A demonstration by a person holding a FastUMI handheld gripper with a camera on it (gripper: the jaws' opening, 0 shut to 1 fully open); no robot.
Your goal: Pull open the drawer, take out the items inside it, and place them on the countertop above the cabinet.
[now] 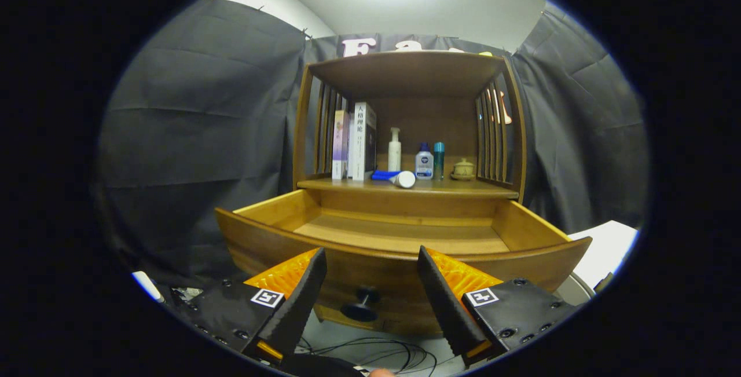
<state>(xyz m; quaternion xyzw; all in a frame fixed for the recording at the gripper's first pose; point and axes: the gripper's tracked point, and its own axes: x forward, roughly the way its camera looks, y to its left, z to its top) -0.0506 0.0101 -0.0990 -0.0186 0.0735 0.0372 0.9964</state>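
The gripper (pixel 370 267) hangs with fingers spread wide, holding nothing, just before the pulled-out wooden drawer (pixel 399 238) and its dark knob (pixel 362 304). On the far countertop (pixel 457 189) stand books (pixel 354 142) and bottles (pixel 424 161). Dark cloth walls the room.

the drawer (pixel 399 238) stands pulled out below the countertop (pixel 463 187), with bottles (pixel 424 163) right of books (pixel 354 142).
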